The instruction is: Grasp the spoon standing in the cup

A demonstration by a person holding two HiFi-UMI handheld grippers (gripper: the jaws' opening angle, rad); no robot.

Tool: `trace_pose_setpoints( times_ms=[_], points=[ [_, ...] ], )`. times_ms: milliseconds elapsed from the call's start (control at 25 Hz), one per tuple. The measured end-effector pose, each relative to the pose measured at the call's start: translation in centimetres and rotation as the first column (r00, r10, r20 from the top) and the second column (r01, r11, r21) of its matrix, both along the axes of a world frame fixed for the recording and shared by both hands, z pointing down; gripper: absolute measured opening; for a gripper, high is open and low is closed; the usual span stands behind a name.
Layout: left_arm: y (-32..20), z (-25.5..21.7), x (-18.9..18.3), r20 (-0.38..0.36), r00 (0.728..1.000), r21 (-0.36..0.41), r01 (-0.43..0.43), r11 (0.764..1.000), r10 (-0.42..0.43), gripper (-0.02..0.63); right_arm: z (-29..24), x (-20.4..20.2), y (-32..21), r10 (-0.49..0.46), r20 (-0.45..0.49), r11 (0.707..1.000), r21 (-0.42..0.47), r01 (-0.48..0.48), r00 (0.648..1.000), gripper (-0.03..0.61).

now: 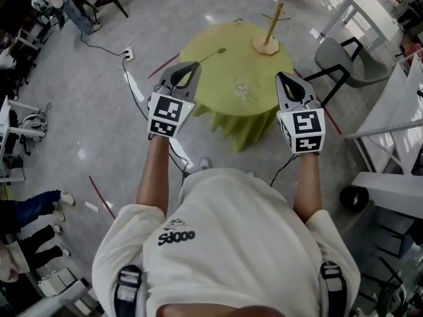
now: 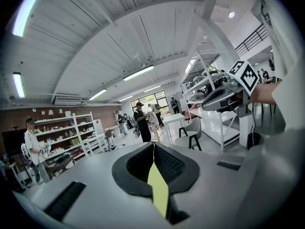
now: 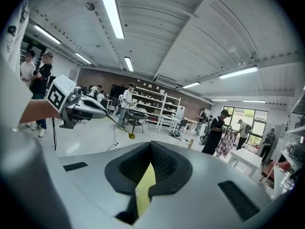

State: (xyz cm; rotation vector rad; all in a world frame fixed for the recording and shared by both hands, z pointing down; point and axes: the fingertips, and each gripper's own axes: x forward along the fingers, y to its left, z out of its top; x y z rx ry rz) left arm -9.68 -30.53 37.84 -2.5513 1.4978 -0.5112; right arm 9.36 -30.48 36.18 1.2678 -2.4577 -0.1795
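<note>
The head camera sat above the person (image 1: pixel 225 236) and looked steeply down, with the left tongs (image 1: pixel 196 65) at centre left, the right tongs (image 1: pixel 280 76) at centre right and the round green table (image 1: pixel 211 88) just beyond them in the upper middle. Each tongs camera rode close behind its own jaws and faced nearly level outward, the ceiling (image 2: pixel 119 42) filling its upper half. The left tongs view caught the right tongs at its upper right; the right tongs view caught the left tongs at its upper left. Both shared a bystander in black (image 2: pixel 142 125) near the far windows (image 2: pixel 153 99)
</note>
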Motion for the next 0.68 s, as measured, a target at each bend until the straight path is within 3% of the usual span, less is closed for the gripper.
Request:
trace_pose_setpoints(
  times_ms=[680],
  points=[
    [1.05,-0.32,0.81,0.006,1.0,0.0,-0.03,1.0,0.03,0.032,0.14,-0.27,0.94,-0.004,0.005,1.0,-0.008,0.004,1.0,0.021]
  ],
)
